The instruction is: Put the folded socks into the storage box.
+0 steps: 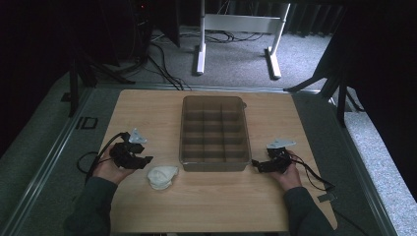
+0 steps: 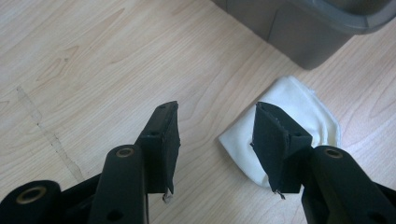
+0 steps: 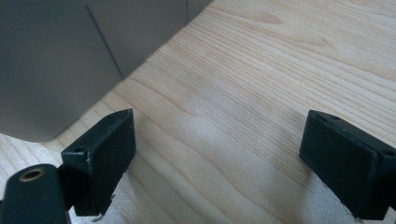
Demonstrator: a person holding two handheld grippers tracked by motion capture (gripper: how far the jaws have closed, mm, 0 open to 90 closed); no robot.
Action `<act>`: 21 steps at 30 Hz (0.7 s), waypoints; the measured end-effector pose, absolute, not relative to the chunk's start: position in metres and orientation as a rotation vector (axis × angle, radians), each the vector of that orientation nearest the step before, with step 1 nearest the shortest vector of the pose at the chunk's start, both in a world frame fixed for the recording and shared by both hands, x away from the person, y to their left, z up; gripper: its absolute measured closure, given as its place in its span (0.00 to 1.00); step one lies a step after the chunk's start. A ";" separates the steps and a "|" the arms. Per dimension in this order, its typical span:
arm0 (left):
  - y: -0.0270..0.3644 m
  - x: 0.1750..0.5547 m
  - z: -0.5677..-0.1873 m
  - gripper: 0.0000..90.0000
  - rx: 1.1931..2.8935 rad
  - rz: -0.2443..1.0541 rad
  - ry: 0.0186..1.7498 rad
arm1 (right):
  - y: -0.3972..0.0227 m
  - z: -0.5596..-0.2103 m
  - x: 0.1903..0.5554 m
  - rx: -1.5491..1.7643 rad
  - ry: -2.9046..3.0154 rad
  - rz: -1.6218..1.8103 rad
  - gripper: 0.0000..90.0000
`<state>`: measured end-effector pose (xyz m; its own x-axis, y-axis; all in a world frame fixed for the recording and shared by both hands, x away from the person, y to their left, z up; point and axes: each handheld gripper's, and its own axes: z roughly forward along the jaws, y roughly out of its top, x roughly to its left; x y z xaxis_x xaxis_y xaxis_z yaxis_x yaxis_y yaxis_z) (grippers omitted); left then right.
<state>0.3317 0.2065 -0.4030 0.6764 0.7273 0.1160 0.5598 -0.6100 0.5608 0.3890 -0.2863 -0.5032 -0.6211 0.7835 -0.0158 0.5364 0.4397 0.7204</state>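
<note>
A white folded cloth [image 1: 162,176] lies on the wooden table [image 1: 211,206], just off the front left corner of a grey divided bin [image 1: 214,132]. My left gripper [image 1: 145,160] hovers to the left of the cloth, held in a hand and pointing right. In the left gripper view its jaws [image 2: 217,109] stand open over bare wood, and the cloth [image 2: 292,116] sits partly behind the right-hand jaw, not between the pads. My right gripper [image 1: 255,163] rests by the bin's front right corner. Its jaws [image 3: 219,116] are wide open with nothing between them.
The bin's compartments look empty from above; its grey wall [image 3: 51,60] is close to the right gripper's jaws, and its corner [image 2: 308,32] lies beyond the cloth. Cables trail from both grippers. A white desk frame [image 1: 236,29] stands on the floor beyond the table.
</note>
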 end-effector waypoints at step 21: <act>0.192 0.334 -0.409 0.59 2.577 0.371 0.846 | -0.286 -0.503 0.389 1.123 2.351 0.989 0.11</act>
<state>0.3344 0.1916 -0.4089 0.7813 0.6118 0.1237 0.5053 -0.7363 0.4501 0.3894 -0.2862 -0.5032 -0.6229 0.7821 -0.0159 0.5354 0.4410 0.7203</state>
